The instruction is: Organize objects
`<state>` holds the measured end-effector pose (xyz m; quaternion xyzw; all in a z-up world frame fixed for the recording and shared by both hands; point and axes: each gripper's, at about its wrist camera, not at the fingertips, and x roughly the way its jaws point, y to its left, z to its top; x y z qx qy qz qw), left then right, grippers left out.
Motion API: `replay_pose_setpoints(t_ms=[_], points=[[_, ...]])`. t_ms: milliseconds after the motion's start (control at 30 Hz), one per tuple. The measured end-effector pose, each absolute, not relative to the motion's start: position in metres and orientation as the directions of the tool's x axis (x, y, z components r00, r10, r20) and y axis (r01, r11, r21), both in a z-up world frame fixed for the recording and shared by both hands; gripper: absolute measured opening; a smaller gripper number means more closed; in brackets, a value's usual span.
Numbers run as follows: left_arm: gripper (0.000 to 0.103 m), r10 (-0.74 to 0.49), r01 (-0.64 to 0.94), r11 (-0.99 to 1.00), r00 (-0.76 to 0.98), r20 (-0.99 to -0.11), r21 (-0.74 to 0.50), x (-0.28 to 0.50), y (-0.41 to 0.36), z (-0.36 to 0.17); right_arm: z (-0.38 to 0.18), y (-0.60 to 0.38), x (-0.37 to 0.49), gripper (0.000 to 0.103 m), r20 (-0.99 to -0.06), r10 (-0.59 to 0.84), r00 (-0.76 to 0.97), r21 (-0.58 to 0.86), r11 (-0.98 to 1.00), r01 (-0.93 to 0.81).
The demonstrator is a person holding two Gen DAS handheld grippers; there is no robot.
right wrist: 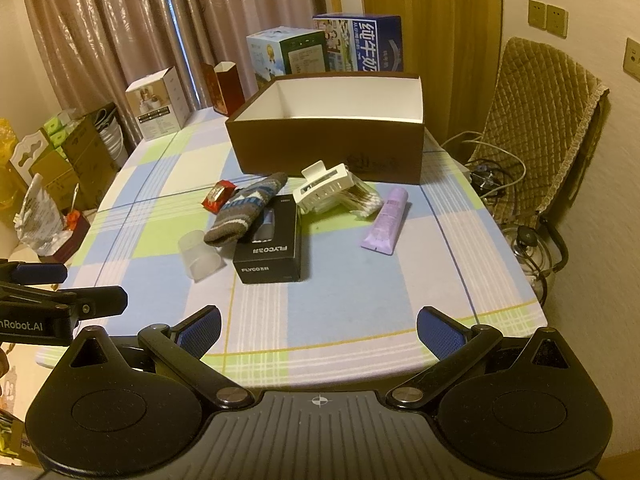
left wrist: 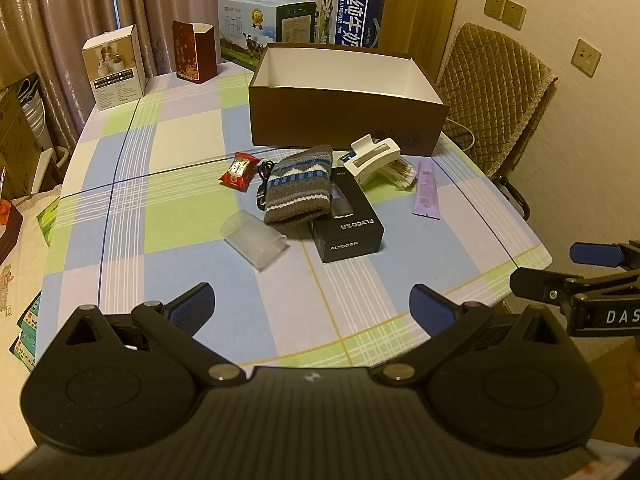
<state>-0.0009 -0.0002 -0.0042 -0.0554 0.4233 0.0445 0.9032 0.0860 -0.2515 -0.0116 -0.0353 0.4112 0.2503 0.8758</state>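
Observation:
An open brown box [left wrist: 344, 120] [right wrist: 328, 152] with a white inside stands on the checked table. In front of it lie a knitted sock [left wrist: 300, 188] [right wrist: 244, 212], a black FLYCO box [left wrist: 348, 232] [right wrist: 272, 252], a white hair claw [left wrist: 372, 158] [right wrist: 324, 190] on cotton swabs [left wrist: 400, 172], a purple tube [left wrist: 427, 190] [right wrist: 386, 220], a red candy [left wrist: 239, 170] [right wrist: 217, 196], a black cable [left wrist: 264, 184] and a clear cap [left wrist: 254, 240] [right wrist: 198, 256]. My left gripper [left wrist: 312, 304] [right wrist: 64, 284] and right gripper [right wrist: 318, 330] [left wrist: 548, 268] are open and empty above the near table edge.
Milk cartons [left wrist: 336, 16] and small boxes [left wrist: 116, 68] stand along the table's far edge. A padded chair [left wrist: 496, 96] stands at the right, with cables [right wrist: 496, 176] on its seat. Cardboard boxes and bags [right wrist: 60, 160] sit on the floor at left.

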Motion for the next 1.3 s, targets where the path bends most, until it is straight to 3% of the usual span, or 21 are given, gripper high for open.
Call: replay_pose_setpoints(t_ms=[1300], points=[[0.102,0.063,-0.186,0.981,0.598,-0.799,-0.062,0.054,0.008,-0.013,-0.02,-0.246,0.144,0.101,-0.762,0.425,0.49,0.153,0.852,-0.501]])
